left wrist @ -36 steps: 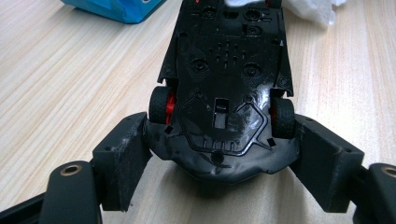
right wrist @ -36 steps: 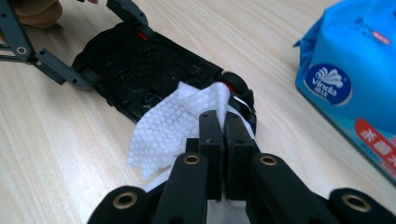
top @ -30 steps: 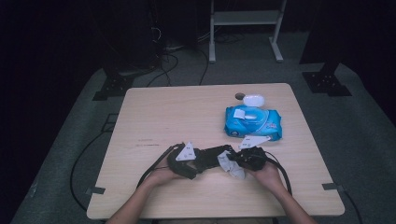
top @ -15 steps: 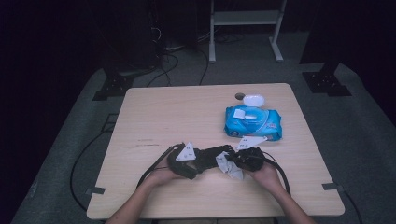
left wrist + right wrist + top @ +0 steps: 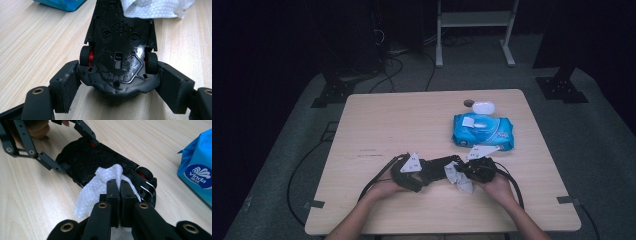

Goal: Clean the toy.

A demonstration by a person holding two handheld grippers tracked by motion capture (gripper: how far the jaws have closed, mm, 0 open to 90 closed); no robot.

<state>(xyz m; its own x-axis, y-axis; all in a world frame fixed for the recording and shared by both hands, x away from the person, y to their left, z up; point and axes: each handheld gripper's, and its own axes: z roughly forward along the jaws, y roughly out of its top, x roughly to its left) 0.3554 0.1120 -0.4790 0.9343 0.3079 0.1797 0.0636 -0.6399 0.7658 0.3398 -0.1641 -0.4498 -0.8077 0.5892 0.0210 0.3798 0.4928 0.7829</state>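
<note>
A black toy car (image 5: 120,50) with red wheel hubs lies upside down on the table, low at the table's near middle in the high view (image 5: 439,167). My left gripper (image 5: 118,85) is shut on the car's rear end, one jaw on each side by the wheels. My right gripper (image 5: 120,186) is shut on a white wipe (image 5: 92,192) and presses it onto the car's underside (image 5: 85,160). From above, the wipe (image 5: 459,180) shows between the two grippers, the left (image 5: 429,172) and the right (image 5: 464,172). The far end of the car is hidden under the wipe (image 5: 155,7).
A blue pack of wipes (image 5: 484,130) lies on the wooden table (image 5: 387,120) just beyond the right gripper, also blue pack (image 5: 197,170). A small white oval object (image 5: 483,107) and a dark round one (image 5: 468,103) sit behind it. Cables trail toward the table's near edge.
The right gripper with the wipe has shifted slightly left along the car's underside. The left gripper and the car have stayed in place.
</note>
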